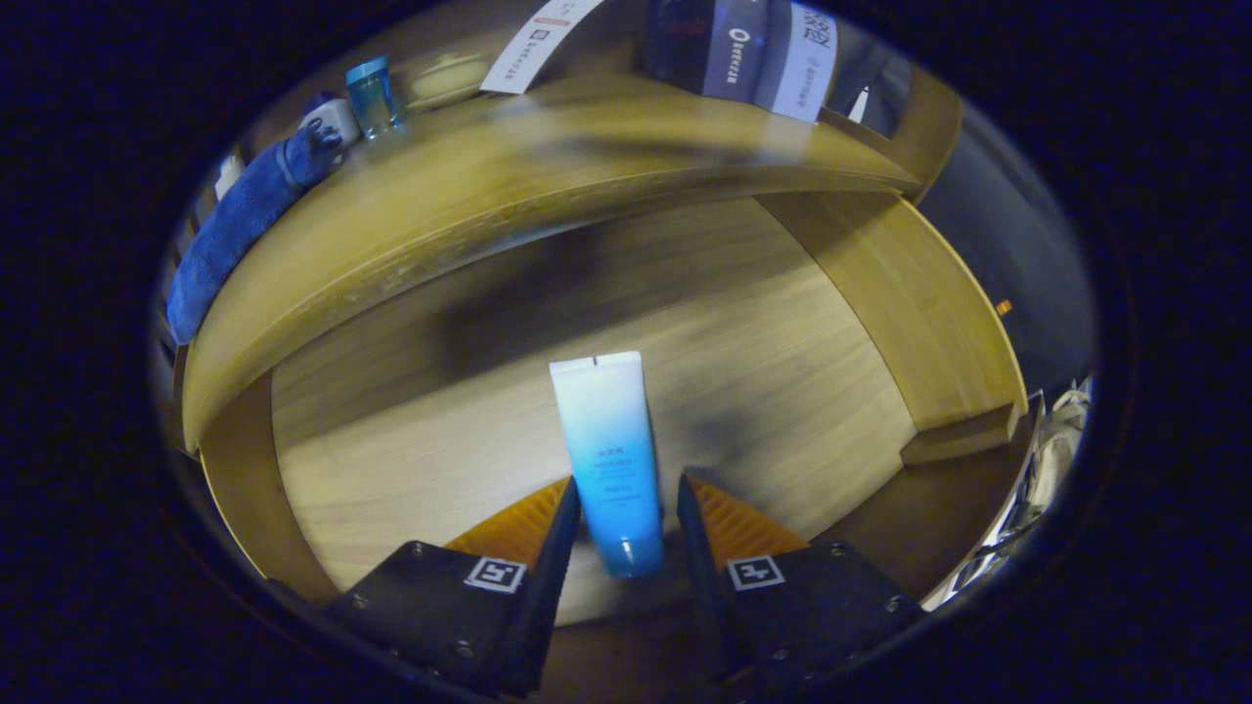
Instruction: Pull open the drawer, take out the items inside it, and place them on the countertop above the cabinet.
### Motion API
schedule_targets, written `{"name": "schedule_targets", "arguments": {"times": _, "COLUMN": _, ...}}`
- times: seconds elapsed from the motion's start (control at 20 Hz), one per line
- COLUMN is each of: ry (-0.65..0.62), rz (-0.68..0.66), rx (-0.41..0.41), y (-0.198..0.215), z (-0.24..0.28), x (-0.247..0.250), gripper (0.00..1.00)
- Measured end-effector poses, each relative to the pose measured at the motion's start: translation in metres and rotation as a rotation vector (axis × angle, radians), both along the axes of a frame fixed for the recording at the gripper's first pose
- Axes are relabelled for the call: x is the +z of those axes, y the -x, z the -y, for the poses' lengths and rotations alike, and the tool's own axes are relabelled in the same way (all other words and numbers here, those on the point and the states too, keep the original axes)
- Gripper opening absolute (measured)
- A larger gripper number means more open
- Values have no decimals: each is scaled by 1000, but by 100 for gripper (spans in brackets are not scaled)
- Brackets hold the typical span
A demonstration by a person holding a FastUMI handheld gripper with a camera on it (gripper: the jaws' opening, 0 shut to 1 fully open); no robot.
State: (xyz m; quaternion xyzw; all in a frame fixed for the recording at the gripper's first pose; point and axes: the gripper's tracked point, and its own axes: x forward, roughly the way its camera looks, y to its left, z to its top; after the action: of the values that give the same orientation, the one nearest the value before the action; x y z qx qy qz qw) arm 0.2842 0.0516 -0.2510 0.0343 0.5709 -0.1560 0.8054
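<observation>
- Gripper view: the drawer [587, 323] is seen pulled open; a tube [611, 460] lies on its floor between the fingers of the tool [623, 508], which is spread and not yet pressed on it.
- Left to do: the tube is to be gripped and set on the bench [509, 186].

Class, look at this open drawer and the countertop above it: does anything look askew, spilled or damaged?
Nothing stands out. The tube lies intact on the drawer floor between the gripper fingers, which are open around it. No spill shows on the countertop.
</observation>
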Motion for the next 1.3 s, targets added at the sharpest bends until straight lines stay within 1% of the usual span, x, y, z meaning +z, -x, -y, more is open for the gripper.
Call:
{"name": "schedule_targets", "arguments": {"times": 0.05, "ry": -10, "rz": -2, "rx": -13, "y": -1, "z": -3, "x": -2, "gripper": 60}}
{"name": "schedule_targets", "arguments": {"times": 0.1, "ry": -36, "rz": -17, "rx": -24, "y": 0, "z": -6, "x": -10, "gripper": 55}}
{"name": "schedule_targets", "arguments": {"times": 0.15, "ry": -30, "rz": 14, "rx": -31, "y": -2, "z": -6, "x": 1, "gripper": 50}}
{"name": "schedule_targets", "arguments": {"times": 0.2, "ry": -39, "rz": 1, "rx": -31, "y": 1, "z": -8, "x": -5, "gripper": 45}}
{"name": "schedule_targets", "arguments": {"times": 0.25, "ry": -33, "rz": 27, "rx": -25, "y": -3, "z": -7, "x": -2, "gripper": 41}}
{"name": "schedule_targets", "arguments": {"times": 0.3, "ry": -40, "rz": 31, "rx": -14, "y": -2, "z": -9, "x": 3, "gripper": 41}}
{"name": "schedule_targets", "arguments": {"times": 0.35, "ry": -52, "rz": 63, "rx": -3, "y": -7, "z": -13, "x": 4, "gripper": 37}}
{"name": "schedule_targets", "arguments": {"times": 0.45, "ry": -38, "rz": 122, "rx": 25, "y": -12, "z": -16, "x": 13, "gripper": 37}}
{"name": "schedule_targets", "arguments": {"times": 0.55, "ry": 12, "rz": 155, "rx": 54, "y": -13, "z": -11, "x": 26, "gripper": 37}}
{"name": "schedule_targets", "arguments": {"times": 0.65, "ry": 43, "rz": 189, "rx": 61, "y": -12, "z": -12, "x": 44, "gripper": 37}}
{"name": "schedule_targets", "arguments": {"times": 0.8, "ry": 140, "rz": 227, "rx": 99, "y": -15, "z": -8, "x": 78, "gripper": 37}}
{"name": "schedule_targets", "arguments": {"times": 0.95, "ry": 216, "rz": 250, "rx": 101, "y": -8, "z": -7, "x": 112, "gripper": 37}}
{"name": "schedule_targets", "arguments": {"times": 1.1, "ry": 288, "rz": 250, "rx": 100, "y": 2, "z": -1, "x": 132, "gripper": 37}}
{"name": "schedule_targets", "arguments": {"times": 1.2, "ry": 330, "rz": 272, "rx": 101, "y": 5, "z": 0, "x": 152, "gripper": 37}}
{"name": "schedule_targets", "arguments": {"times": 1.3, "ry": 353, "rz": 314, "rx": 112, "y": -1, "z": -2, "x": 170, "gripper": 37}}
